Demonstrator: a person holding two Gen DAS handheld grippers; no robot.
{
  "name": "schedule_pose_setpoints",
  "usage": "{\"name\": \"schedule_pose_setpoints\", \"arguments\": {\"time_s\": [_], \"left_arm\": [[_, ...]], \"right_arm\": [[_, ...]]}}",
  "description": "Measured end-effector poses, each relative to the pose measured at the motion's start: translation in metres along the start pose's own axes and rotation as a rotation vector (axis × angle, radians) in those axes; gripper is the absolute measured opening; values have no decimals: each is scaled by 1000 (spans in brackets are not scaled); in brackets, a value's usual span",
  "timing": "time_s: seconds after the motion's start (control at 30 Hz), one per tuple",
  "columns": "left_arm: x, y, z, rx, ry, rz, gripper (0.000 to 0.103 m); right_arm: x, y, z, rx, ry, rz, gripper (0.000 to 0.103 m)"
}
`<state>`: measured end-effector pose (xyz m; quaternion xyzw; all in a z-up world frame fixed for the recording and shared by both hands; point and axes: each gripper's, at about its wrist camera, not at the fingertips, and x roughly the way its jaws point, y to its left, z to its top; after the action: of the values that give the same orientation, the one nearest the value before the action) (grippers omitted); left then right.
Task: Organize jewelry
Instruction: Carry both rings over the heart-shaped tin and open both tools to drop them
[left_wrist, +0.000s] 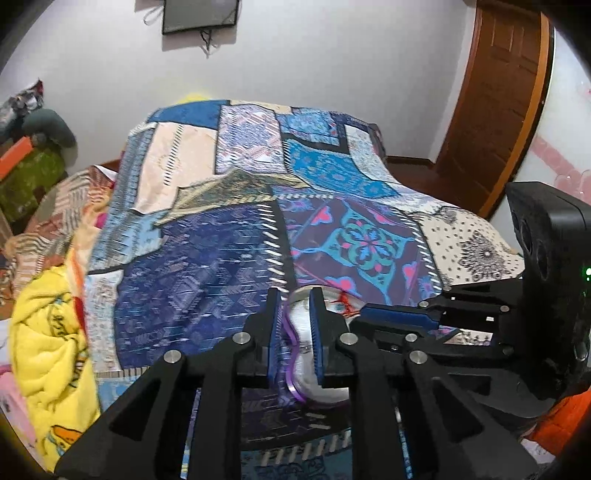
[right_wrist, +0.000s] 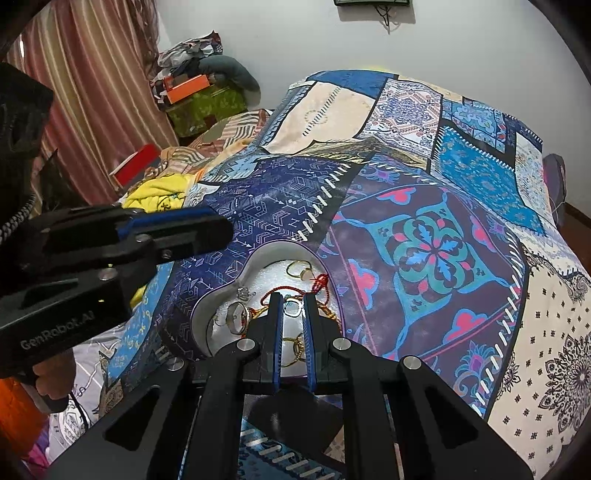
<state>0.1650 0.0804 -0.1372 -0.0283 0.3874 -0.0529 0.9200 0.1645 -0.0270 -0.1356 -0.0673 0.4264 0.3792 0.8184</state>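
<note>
Right tongs (right_wrist: 293, 325) hung over the white heart-shaped jewelry tray (right_wrist: 266, 254), blades nearly pressed together, pinching nothing visible. Left tongs (left_wrist: 297, 332) stood slightly spread astride the tray's purple rim (left_wrist: 291, 354), not clamping it. Tray held gold rings (right_wrist: 297, 267) and red cord (right_wrist: 321, 282), resting on the patchwork bedspread (right_wrist: 424, 251).

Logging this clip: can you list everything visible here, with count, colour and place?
quilt: one, blue patchwork, covering the bed
heart-shaped box: one, white inside, purple rim, on the quilt
gold rings: several, gold, in the box
red thread: one, red, in the box
yellow blanket: one, yellow, left of the quilt
orange box: one, orange, back left corner
curtain: one, striped pink, far left
door: one, brown, far right
left tool: black, blue pads, slightly open astride the box rim
right tool: black, blue pads, shut over the jewelry
</note>
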Motion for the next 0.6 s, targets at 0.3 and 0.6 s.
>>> {"name": "schedule_pose_setpoints", "arguments": {"time_s": [0.3,0.6], "left_arm": [[-7,18,-8,-40,-1,47,27],[-27,15,-11,-49,-31,63,27]], "right_arm": [[5,10,0,-41,18,-27,10],[-13,13,5,-35,-9,-47,16]]}}
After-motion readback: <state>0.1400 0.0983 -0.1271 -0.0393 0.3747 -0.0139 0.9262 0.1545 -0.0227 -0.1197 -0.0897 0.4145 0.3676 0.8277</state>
